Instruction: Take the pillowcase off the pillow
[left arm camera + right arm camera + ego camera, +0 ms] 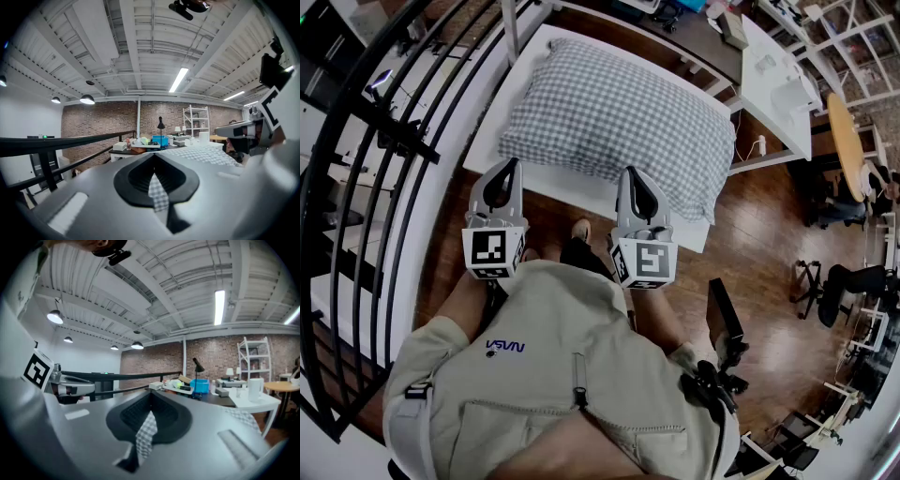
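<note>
While the left gripper (pixel 507 167) and right gripper (pixel 631 176) each pinch a fold of the pillowcase (pixel 614 122) between closed jaws, its bulk lying just ahead of them, the pull should probably be even and level, so neither fold slips free.

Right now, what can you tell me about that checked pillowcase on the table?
The pillowcase is soft-looking grey-and-white checked cloth covering a plump pillow that lies flat on a white table. The left gripper and the right gripper are each shut on a pinch of its near edge, toward opposite corners; checked cloth shows between each pair of jaws.
</note>
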Motion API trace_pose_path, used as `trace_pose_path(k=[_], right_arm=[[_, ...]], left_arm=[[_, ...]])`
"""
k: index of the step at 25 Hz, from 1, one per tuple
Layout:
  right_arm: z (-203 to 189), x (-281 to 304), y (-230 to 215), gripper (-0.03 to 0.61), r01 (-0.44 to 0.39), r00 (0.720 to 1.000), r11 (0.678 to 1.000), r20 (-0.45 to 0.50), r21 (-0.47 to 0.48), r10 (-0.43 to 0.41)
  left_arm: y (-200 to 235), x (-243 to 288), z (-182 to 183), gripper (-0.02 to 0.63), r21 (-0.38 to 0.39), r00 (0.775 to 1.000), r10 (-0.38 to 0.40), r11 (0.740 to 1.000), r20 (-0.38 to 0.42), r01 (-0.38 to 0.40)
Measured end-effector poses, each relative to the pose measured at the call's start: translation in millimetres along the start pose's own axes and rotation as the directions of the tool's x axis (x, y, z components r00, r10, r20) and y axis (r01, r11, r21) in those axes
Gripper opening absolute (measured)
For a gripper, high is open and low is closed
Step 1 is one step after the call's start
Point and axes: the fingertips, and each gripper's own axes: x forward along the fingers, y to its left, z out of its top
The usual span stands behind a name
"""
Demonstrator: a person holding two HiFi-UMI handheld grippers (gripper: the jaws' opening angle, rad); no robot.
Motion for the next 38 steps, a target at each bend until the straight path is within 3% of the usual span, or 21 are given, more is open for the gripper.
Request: trace_pose_path(k=[5,6,9,12,16,21,25,29,31,32,36,38], right_arm=[[-2.7,61.7,-10.9,0.008,-0.155,0.988,0.988,-0.022,-0.017,0.155],[-6.5,74.9,-7.9,0.032,-0.2,0.979,0.979,-0.034,-0.022,0.2],[-22.3,112.5,13.3,0.092,-0.338,0.938,0.941,-0.1,-0.036,0.333],[-34.9,135.7,41.9,0.118,-0.426,0.896,0.904,-0.161,-0.045,0.414],[-56.3,157.3,82.1,0.137,-0.492,0.847,0.87,-0.254,-0.043,0.467],[-95.5,204.7,109.2,0.164,-0.486,0.805,0.871,-0.428,-0.079,0.41],[-141.3,219.0,125.8,0.198,-0.49,0.724,0.861,-0.615,-0.138,0.313],[-189.2,221.3,119.2,0.179,-0.477,0.657,0.842,-0.739,-0.253,0.15],[-192.7,218.0,110.3,0.052,-0.46,0.656,0.844,-0.746,-0.277,0.112],[-187.2,215.5,107.2,0.02,-0.446,0.664,0.855,-0.739,-0.265,0.117],[-152.0,197.4,100.6,0.014,-0.389,0.711,0.904,-0.681,-0.175,0.175],[-141.8,186.3,93.6,0.014,-0.36,0.73,0.924,-0.656,-0.128,0.193]], left_arm=[[18.4,50.0,4.4,0.006,-0.055,0.995,0.098,0.994,-0.002,-0.098],[26.1,58.5,2.1,0.006,-0.064,0.993,0.119,0.991,-0.009,-0.119],[55.1,72.5,-10.2,0.006,-0.096,0.98,0.192,0.976,-0.05,-0.196],[79.4,71.7,-24.8,0.016,-0.076,0.966,0.239,0.966,-0.094,-0.247],[108.0,80.8,-55.5,0.118,-0.07,0.963,0.211,0.972,-0.168,-0.225],[139.8,129.4,-96.1,0.141,-0.163,0.966,0.073,0.98,-0.249,-0.116],[151.9,150.4,-113.1,0.141,-0.27,0.967,-0.026,0.962,-0.254,-0.045],[144.9,159.2,-125.0,0.149,-0.304,0.956,-0.134,0.951,-0.262,0.05],[136.6,159.9,-131.2,0.15,-0.314,0.947,-0.171,0.946,-0.27,0.082],[132.8,159.9,-134.1,0.15,-0.32,0.944,-0.185,0.943,-0.273,0.092],[117.2,158.4,-142.5,0.15,-0.356,0.924,-0.252,0.924,-0.286,0.142],[98.2,158.9,-145.9,0.15,-0.376,0.893,-0.332,0.903,-0.303,0.208]])
